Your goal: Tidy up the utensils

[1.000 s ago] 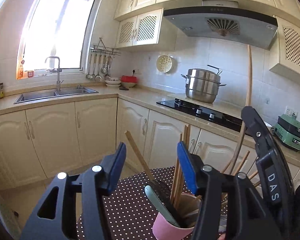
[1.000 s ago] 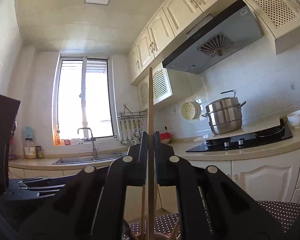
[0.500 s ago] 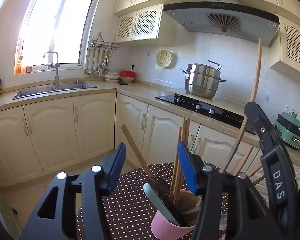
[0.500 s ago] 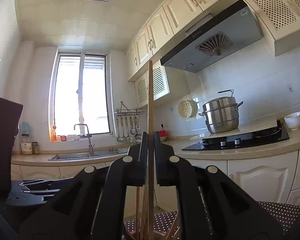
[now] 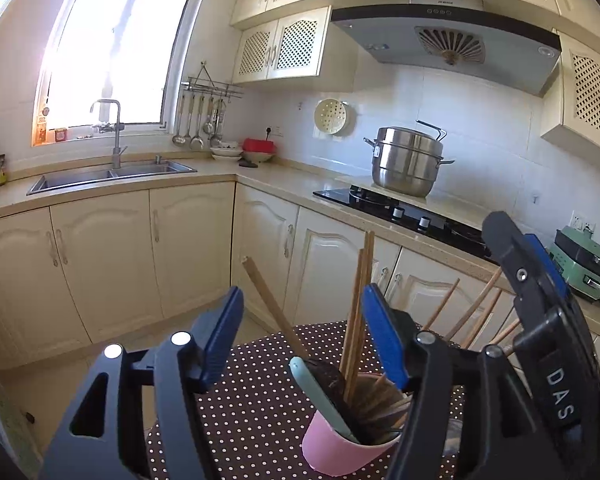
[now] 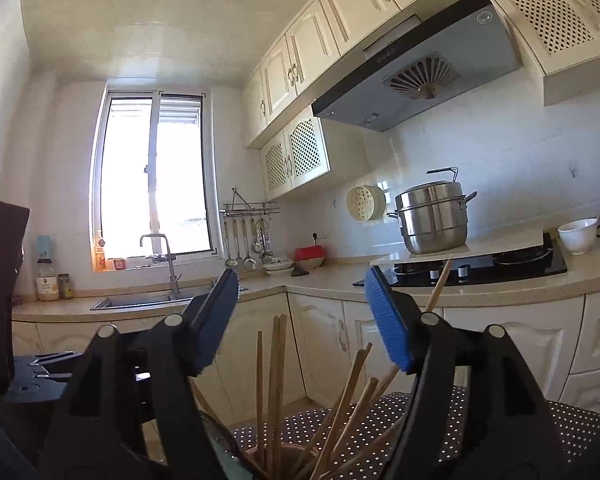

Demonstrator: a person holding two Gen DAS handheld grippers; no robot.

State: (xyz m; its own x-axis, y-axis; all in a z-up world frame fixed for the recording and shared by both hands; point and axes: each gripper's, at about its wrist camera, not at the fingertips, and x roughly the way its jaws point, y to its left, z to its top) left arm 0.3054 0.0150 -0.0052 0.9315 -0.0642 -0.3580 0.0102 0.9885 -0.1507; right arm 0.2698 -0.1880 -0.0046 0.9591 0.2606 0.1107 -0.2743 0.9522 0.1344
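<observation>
A pink cup (image 5: pixel 340 446) stands on the dotted tablecloth (image 5: pixel 252 400). It holds several wooden chopsticks (image 5: pixel 356 312) and a pale green handle (image 5: pixel 320 396). My left gripper (image 5: pixel 302 336) hovers just above the cup. Its jaws are opening, and only the chopstick tops stand between the blue pads, untouched. In the left wrist view my right gripper (image 5: pixel 540 300) hangs beside the cup's right. In its own view my right gripper (image 6: pixel 304 316) is over the chopsticks (image 6: pixel 276 380). Its jaws are opening with nothing pressed between the pads; the cup rim (image 6: pixel 288 450) shows below.
Cream cabinets and a counter run round the back, with a sink (image 5: pixel 112 174) under the window. A steel pot (image 5: pixel 406 162) sits by the black hob (image 5: pixel 404 210) under the hood. A white bowl (image 6: pixel 578 236) and a green appliance (image 5: pixel 578 262) stand on the right counter.
My right gripper has let go of the long wooden chopstick it held upright. The stick now leans in the cup with the others. The left jaws stand a little wider.
</observation>
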